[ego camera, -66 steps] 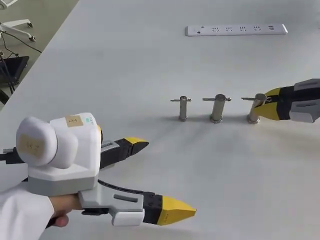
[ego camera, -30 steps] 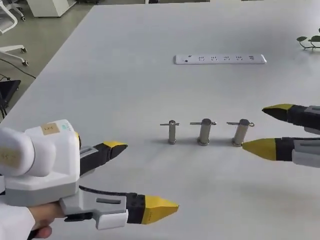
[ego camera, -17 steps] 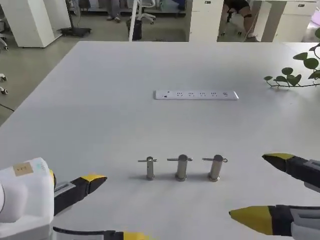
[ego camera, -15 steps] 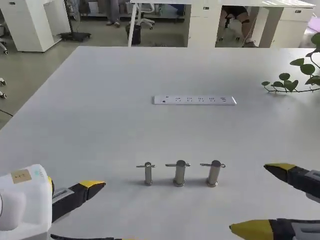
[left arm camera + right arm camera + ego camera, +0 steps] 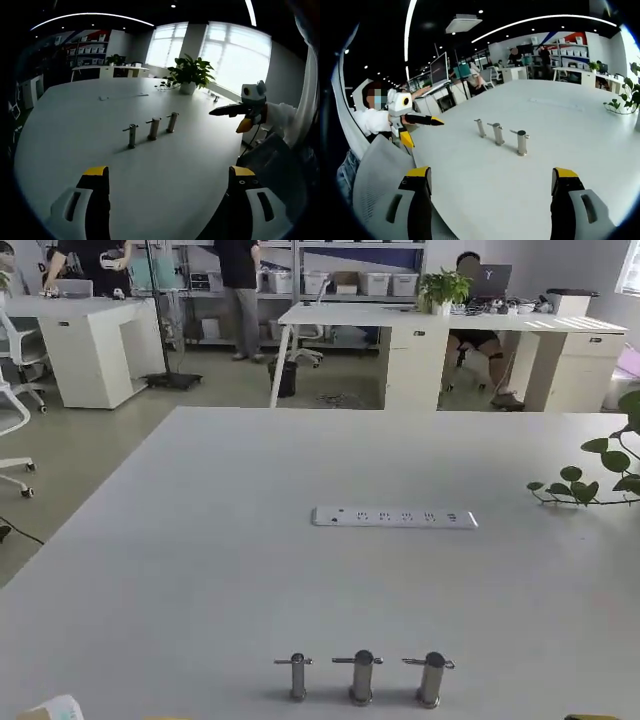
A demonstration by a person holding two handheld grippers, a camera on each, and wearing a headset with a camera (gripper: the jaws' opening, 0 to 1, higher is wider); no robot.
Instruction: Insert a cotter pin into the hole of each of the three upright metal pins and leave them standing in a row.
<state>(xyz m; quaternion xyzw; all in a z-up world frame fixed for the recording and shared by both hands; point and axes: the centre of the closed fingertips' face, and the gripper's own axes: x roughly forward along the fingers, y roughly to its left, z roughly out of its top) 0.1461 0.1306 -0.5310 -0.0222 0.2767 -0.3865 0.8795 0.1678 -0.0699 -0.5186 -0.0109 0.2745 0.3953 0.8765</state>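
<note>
Three upright metal pins stand in a row near the table's front edge, left (image 5: 297,677), middle (image 5: 361,678) and right (image 5: 430,681). Each carries a cotter pin crosswise through its top. The left gripper view has the same row (image 5: 153,128) ahead of my left gripper (image 5: 169,172), whose yellow-tipped jaws stand wide apart with nothing between them. My right gripper (image 5: 491,174) is open and empty too, with the row (image 5: 498,133) ahead of it. Both are well back from the pins. Each sees the other across the table: right gripper (image 5: 226,121), left gripper (image 5: 426,133).
A white power strip (image 5: 395,518) lies flat mid-table behind the pins. A trailing green plant (image 5: 600,475) reaches in at the right edge. The big white table (image 5: 200,570) is bare around the row. Desks, shelves and people are beyond its far end.
My right gripper let go of the cotter pin in the right pin, opened and drew back. The head view tilted up, so the pins now sit at its bottom edge.
</note>
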